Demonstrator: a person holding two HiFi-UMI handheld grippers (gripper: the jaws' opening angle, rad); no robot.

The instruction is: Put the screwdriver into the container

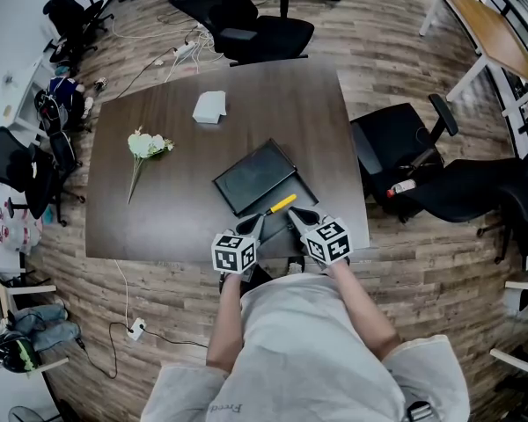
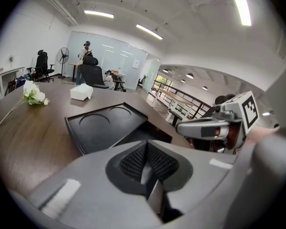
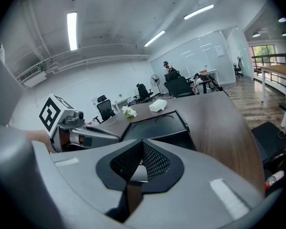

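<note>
The left forearm (image 1: 226,316) and right forearm (image 1: 363,299) are reaching side by side to the table's (image 1: 158,214) near edge. The left gripper (image 1: 259,224) and right gripper (image 1: 293,212) are pressing their jaws together, empty, with tips angling toward each other.

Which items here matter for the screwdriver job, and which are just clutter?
Job:
yellow-handled screwdriver
open black container

Lying about:
white flower
white packet
office chairs around the table
</note>
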